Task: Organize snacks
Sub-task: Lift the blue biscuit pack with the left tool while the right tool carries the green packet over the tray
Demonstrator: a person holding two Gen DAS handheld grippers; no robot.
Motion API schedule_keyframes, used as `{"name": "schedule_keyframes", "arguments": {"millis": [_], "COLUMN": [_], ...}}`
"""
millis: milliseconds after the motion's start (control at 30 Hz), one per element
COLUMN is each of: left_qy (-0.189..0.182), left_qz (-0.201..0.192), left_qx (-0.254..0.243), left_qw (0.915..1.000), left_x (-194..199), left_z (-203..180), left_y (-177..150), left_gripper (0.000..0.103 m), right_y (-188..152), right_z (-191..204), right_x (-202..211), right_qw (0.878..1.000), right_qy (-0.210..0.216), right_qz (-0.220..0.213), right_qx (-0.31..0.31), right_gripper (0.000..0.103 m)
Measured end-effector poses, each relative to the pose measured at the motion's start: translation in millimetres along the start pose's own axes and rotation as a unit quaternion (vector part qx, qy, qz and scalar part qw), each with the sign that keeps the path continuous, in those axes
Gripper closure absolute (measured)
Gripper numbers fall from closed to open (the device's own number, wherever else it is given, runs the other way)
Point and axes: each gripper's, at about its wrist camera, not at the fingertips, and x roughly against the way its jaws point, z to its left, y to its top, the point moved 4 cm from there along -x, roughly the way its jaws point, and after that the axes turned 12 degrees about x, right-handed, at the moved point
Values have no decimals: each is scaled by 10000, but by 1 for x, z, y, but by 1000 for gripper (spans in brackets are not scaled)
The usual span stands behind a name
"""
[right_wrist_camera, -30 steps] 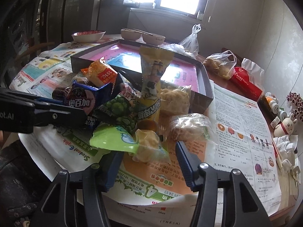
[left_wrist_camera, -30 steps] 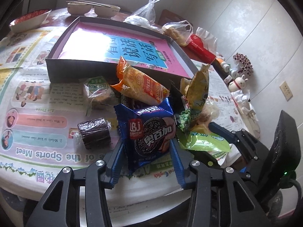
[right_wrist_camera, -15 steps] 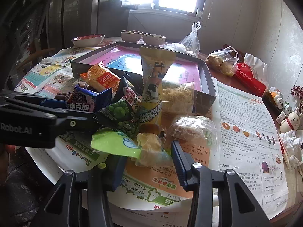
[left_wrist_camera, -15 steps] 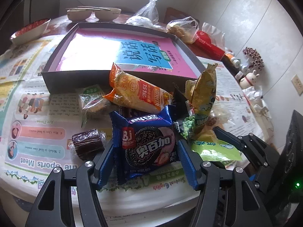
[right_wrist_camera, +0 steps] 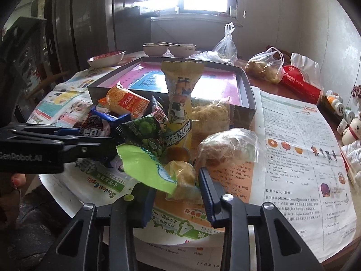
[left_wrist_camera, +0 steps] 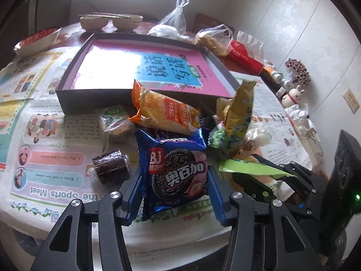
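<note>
Snack pile [left_wrist_camera: 180, 122] before box [left_wrist_camera: 94, 90], bowls [left_wrist_camera: 110, 21] behind

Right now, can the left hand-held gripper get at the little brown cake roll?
Probably not yet: the left hand-held gripper has the blue cookie packet between its fingers. The roll lies uncovered just beside it.

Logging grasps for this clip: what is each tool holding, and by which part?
Left tool: blue cookie packet, gripped across its lower side edges. Right tool: closing around the green-and-clear snack bag at its clear end; firm contact cannot be told.
</note>
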Motion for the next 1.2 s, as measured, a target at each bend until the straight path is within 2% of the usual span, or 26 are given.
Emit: {"name": "schedule_keyframes", "arguments": {"millis": [433, 767, 967, 1200], "left_qy": [-256, -318, -284, -262], "left_qz": [-197, -335, -462, -643], "left_qx": [74, 113, 184, 286], "left_qw": [9995, 9989, 9984, 9972], "left_x": [26, 38, 43, 48], "left_z": [3, 3, 6, 13], "left_y": [6, 18, 29, 50], "left_gripper": [50, 50, 50, 50], "right_y": [-2, 12, 27, 49], "right_z": [-13, -18, -25, -44], "right_x": [23, 28, 28, 33], "right_qw": [9972, 9922, 9904, 9889], "right_qy": [441, 842, 891, 752], "right_qz": [-287, -525, -663, -902], "right_qx": [-538, -760, -822, -916], "right_gripper": [71, 71, 71, 71]}}
